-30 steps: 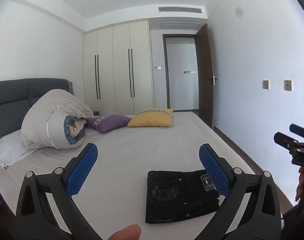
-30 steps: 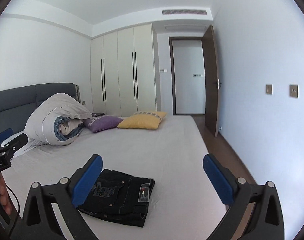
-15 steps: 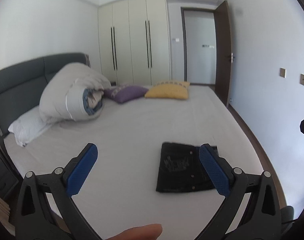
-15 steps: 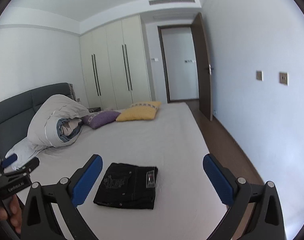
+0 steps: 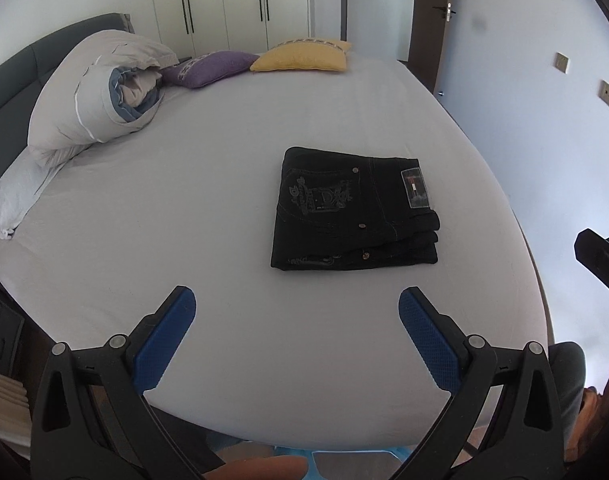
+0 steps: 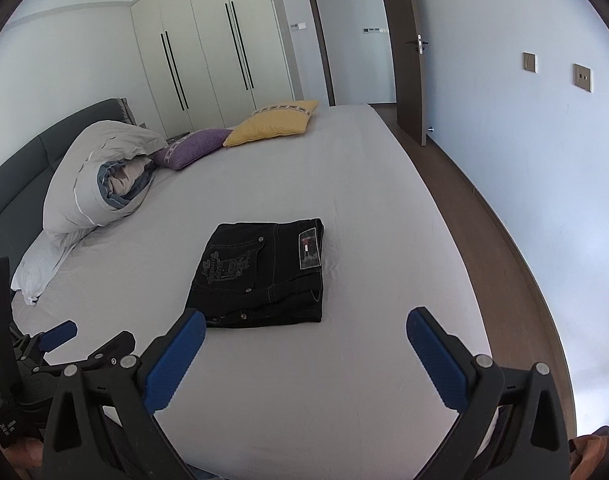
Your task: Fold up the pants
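Seen first from the left wrist, the left tool (image 5: 296, 318) hangs above the near edge of the bed (image 5: 208, 200) with its blue pads spread wide and nothing between them. The pants (image 5: 354, 210) lie folded into a compact black rectangle on the pale sheet, at about 1 o'clock from the tool and well apart from it, with an embroidered back pocket and a small waistband label facing up. At 10 o'clock a rolled duvet (image 5: 100, 92) rests on a white pillow (image 5: 18, 196) against the grey headboard, and toward 12 o'clock a purple cushion (image 5: 208, 68) and a yellow cushion (image 5: 304, 56) sit side by side at the far edge. A black part of the right tool (image 5: 602, 264) shows at 3 o'clock. From the right wrist, the right tool (image 6: 304, 356) is likewise spread wide and empty above the sheet, and the pants (image 6: 264, 272) lie at about 11 o'clock, just beyond its left pad and not touching it. The left tool (image 6: 88, 340) appears at 8 o'clock, off the bed's near corner. Farther off, the duvet (image 6: 100, 172) is at 10 o'clock, the two cushions toward 12 o'clock, and an open door (image 6: 410, 48) stands at 1 o'clock.
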A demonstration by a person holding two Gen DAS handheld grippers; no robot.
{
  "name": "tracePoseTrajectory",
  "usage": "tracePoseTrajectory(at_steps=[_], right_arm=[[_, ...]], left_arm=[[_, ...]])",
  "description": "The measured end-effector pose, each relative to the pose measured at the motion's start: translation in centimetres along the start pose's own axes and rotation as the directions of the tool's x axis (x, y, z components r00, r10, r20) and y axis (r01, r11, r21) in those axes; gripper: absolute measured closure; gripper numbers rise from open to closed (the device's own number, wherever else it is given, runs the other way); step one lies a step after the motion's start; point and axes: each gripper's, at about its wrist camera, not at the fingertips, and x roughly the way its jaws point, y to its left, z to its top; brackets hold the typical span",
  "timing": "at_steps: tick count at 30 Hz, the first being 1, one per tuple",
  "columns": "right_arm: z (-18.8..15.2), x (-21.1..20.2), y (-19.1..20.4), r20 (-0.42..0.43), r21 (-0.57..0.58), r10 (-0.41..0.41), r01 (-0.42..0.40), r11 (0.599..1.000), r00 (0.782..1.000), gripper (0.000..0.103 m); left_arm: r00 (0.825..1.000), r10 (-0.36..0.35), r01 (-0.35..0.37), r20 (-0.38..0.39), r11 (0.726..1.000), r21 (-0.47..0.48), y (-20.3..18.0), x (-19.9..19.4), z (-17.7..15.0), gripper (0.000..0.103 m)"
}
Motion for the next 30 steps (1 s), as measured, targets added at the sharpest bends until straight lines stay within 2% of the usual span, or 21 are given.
tracePoseTrajectory(at_steps=[5, 13, 30], right_arm=[[0.1, 0.3, -0.2, -0.002, -0.007, -0.017, 0.017, 1.000, 1.000, 0.000], [-0.3, 1.7, 0.0, -0.050, -0.023, -0.022, 0.021, 1.000, 0.999, 0.000], [-0.4, 2.4, 0.5, -0.072, -0.042, -0.021, 0.018, 0.999, 0.997, 0.000]], left_arm=[[0.999, -0.009, 0.009, -0.033, 1.000, -0.025, 0.2, 2.0, 0.1, 0.000], [0.999, -0.024, 0.023, -0.042, 0.999, -0.031, 0.5, 2.2, 0.2, 0.000], [0.998, -0.033, 0.031, -0.048, 0.999, -0.036, 0.5, 2.8, 0.1, 0.000]])
